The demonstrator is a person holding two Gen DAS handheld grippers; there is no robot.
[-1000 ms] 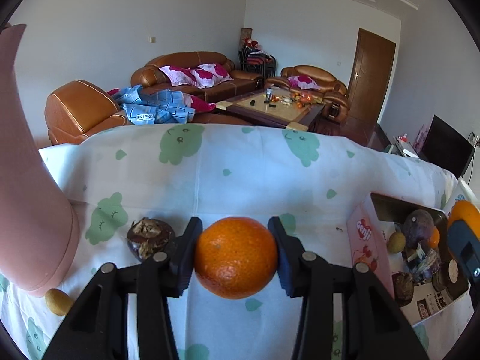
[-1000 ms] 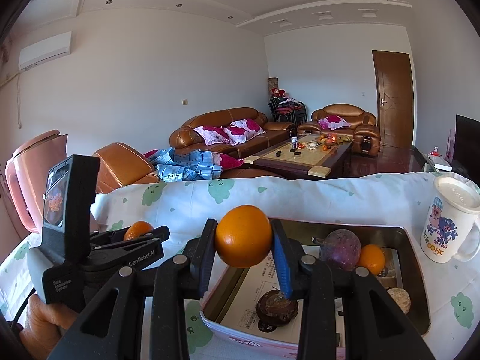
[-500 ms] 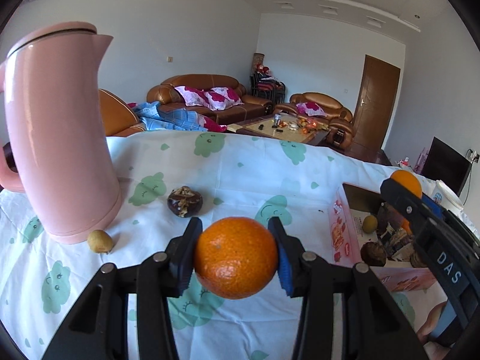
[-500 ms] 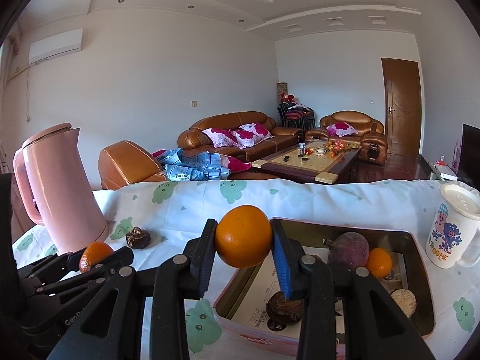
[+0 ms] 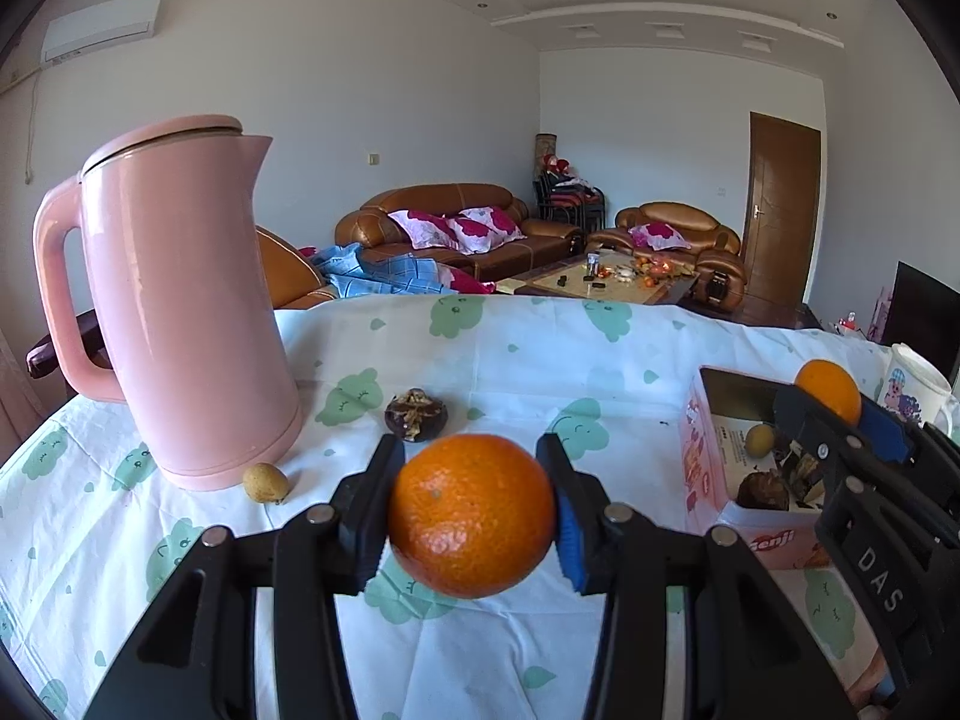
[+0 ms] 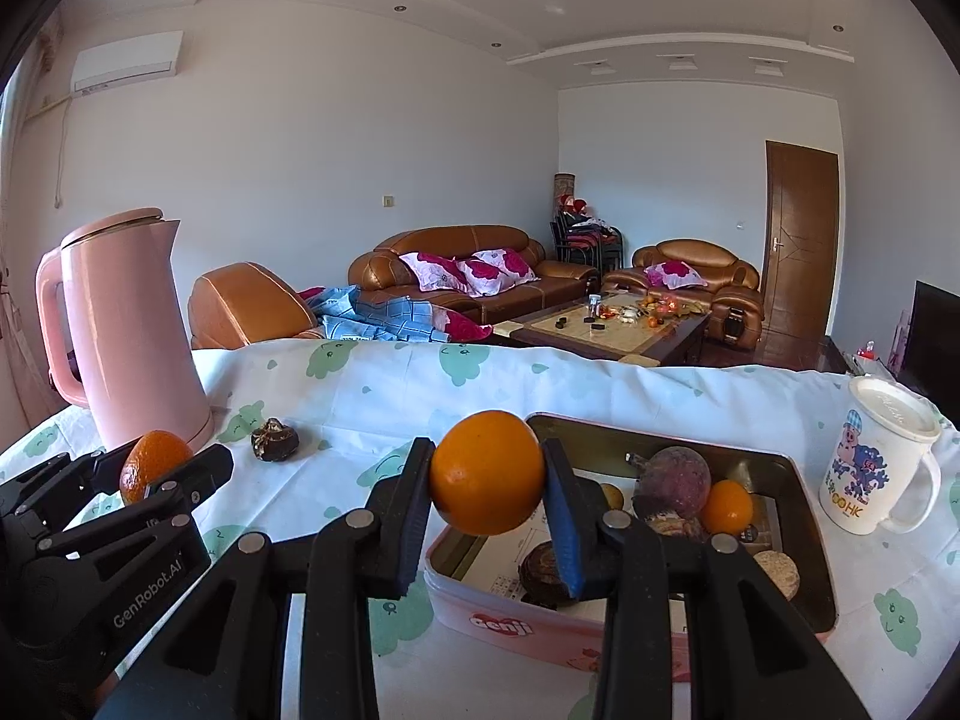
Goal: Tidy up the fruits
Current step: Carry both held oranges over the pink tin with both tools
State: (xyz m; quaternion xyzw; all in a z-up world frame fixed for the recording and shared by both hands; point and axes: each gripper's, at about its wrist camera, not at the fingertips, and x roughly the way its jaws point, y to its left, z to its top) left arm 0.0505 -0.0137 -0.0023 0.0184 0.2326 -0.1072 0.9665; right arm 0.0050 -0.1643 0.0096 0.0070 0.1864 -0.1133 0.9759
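A counter [image 5: 540,360] draped in a white cloth with green cartoon prints fills the lower part of both wrist views, its far edge running level across the scene with a living room of brown leather sofas beyond. The left tool [image 5: 471,507] pinches a rough-skinned orange [image 5: 471,516] between its two black fingers, held in the air above the cloth; the fruit is nearly round, so no long axis can be told. A broad bare stretch of cloth lies ahead of it. To its left a tall pink kettle [image 5: 174,300] stands upright, with a small yellowish fruit [image 5: 265,483] just beside its base and a dark wrinkled fruit [image 5: 416,414] a little further right. The right tool [image 6: 487,480] is pressed onto a smoother orange fruit [image 6: 487,471], also roughly round, held above the near left corner of a pink tin box [image 6: 510,624] that sits toward the counter's right side. Inside the box lie a purple fruit [image 6: 672,477], a small orange one [image 6: 727,505], dark brown pieces and a pale round item, with printed paper showing in its open left half. A white lidded mug [image 6: 870,456] stands upright right of the box, near the counter's right edge. The two tools sit side by side, well apart, the left one over open cloth.
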